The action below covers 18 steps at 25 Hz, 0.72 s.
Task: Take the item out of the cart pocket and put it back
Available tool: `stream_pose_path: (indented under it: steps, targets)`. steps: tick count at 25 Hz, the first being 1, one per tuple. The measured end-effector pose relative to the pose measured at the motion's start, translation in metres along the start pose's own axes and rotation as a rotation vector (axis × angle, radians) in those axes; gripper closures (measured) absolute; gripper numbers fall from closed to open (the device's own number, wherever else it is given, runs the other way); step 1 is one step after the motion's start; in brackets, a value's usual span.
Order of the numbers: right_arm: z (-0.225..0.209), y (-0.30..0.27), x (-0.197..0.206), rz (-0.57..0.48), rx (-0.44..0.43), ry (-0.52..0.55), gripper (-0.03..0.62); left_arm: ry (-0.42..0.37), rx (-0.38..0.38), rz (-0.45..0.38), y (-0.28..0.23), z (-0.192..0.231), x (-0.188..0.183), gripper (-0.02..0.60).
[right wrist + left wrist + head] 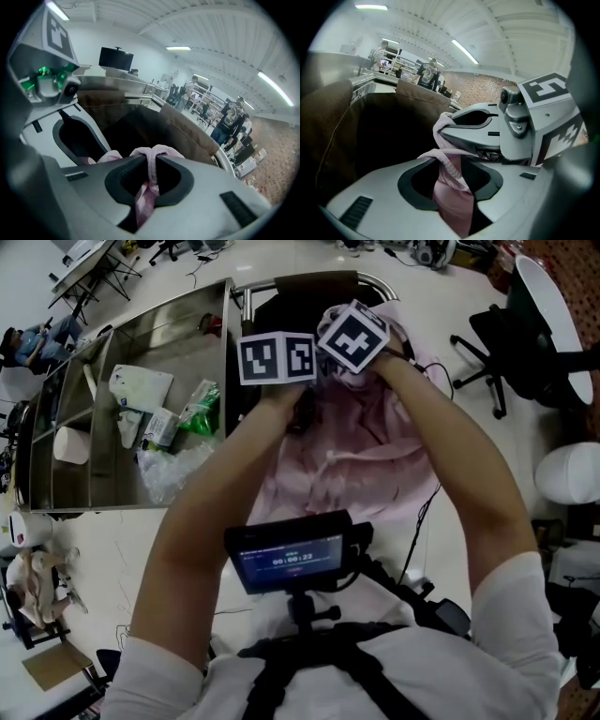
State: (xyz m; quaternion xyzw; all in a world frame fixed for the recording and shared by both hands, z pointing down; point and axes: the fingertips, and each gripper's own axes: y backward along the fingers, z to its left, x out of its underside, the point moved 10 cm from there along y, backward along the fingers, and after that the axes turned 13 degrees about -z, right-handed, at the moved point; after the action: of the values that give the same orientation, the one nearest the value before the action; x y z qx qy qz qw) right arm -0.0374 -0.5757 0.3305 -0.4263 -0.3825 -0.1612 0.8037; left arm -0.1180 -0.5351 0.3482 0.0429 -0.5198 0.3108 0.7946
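At the mouth of the brown cart pocket, the right tool pinches a pink cloth tightly. The left tool stands half open, with the cloth draped loosely between its jaws.

Pale glossy floor all round, a black office chair parked beside a white round table. Overhead, a white ribbed ceiling carried long strip lights; a brick wall stood far off, a dark monitor mounted high.
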Motion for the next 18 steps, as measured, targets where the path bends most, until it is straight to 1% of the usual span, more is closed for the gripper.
stream_pose_path:
  steps: [7, 18]
  targets:
    - [0.0027, 0.0014, 0.0002, 0.000, -0.009, -0.010, 0.568, 0.002, 0.007, -0.028, 0.0061, -0.0022, 0.0002, 0.414]
    - [0.0030, 0.0027, -0.0003, -0.020, 0.007, -0.010, 0.569, -0.001, 0.017, -0.050, 0.0119, -0.0053, 0.0000, 0.407]
